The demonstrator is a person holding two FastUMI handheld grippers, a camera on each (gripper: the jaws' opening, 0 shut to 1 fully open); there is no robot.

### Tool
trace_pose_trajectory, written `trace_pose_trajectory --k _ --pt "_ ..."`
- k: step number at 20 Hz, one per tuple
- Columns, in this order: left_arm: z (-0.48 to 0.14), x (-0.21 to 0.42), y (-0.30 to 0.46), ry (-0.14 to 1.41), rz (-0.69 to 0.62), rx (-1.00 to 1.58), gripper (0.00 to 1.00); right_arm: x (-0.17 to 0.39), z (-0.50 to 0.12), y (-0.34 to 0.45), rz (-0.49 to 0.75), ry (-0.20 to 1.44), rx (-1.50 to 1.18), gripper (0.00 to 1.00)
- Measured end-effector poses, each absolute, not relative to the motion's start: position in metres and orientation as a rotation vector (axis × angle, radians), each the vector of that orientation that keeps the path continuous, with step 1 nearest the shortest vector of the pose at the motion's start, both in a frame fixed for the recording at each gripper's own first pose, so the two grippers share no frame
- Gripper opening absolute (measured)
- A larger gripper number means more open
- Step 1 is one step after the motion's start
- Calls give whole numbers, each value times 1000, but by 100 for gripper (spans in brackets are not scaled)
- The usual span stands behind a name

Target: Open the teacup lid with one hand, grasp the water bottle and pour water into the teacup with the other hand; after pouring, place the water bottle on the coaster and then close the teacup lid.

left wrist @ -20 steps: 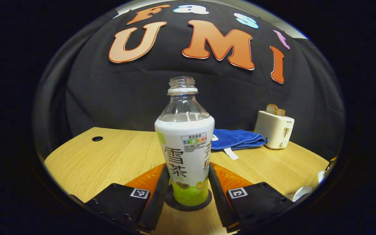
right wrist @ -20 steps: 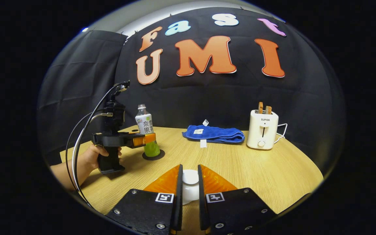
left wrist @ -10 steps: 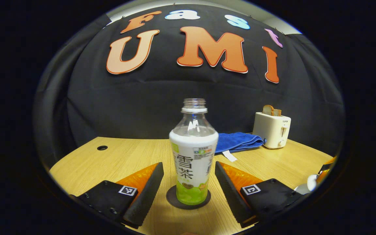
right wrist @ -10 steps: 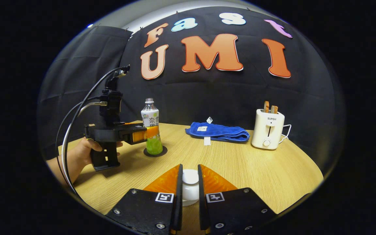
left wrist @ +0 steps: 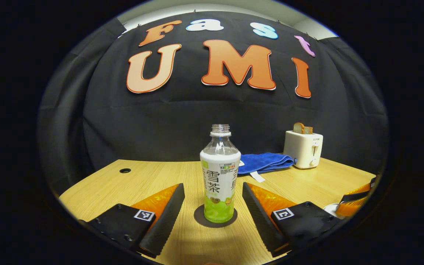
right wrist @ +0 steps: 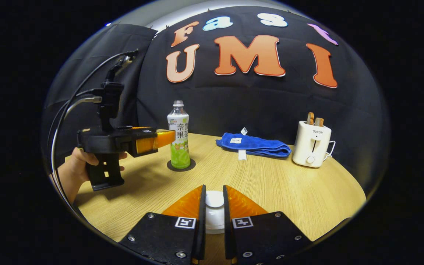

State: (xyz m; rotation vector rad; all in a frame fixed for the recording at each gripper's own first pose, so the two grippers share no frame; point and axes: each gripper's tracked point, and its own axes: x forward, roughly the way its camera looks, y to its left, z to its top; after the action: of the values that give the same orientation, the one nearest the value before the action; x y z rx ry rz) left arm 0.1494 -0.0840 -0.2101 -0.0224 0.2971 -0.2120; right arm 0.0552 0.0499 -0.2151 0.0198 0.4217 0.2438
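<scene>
The uncapped water bottle point(left wrist: 220, 176) with a white and green label stands upright on the dark round coaster point(left wrist: 215, 221). My left gripper point(left wrist: 212, 186) is open, its fingers on either side of the bottle and apart from it. In the right gripper view the same bottle point(right wrist: 179, 136) stands on the coaster point(right wrist: 181, 165), with the left gripper point(right wrist: 160, 138) just to its left, held by a hand point(right wrist: 76, 165). My right gripper point(right wrist: 214, 188) is shut on the white teacup lid point(right wrist: 214, 211). What lies under the lid is hidden by the fingers.
A folded blue towel point(right wrist: 252, 145) and a white toaster point(right wrist: 312, 143) with bread slices sit at the back of the wooden table point(right wrist: 271, 184). In the left gripper view, the right gripper point(left wrist: 357, 198) and a bit of white crockery point(left wrist: 331, 209) are at the far right. A cable hole point(left wrist: 125, 170) is at the back left.
My left gripper opened, let go of the bottle and drew back from it. The bottle stays on the coaster. The right gripper keeps its hold on the lid.
</scene>
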Motion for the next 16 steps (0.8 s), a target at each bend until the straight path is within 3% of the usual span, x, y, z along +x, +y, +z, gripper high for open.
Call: trace_pose_trajectory --k 6,10,16 --pt "-195 137 -76 277 -199 -26 100 56 -215 48 237 432 37 23" --pt "-173 126 -74 244 -199 -28 100 56 -210 42 205 434 39 40" --pt "-122 103 -56 180 -157 -36 100 56 -151 27 159 306 59 63"
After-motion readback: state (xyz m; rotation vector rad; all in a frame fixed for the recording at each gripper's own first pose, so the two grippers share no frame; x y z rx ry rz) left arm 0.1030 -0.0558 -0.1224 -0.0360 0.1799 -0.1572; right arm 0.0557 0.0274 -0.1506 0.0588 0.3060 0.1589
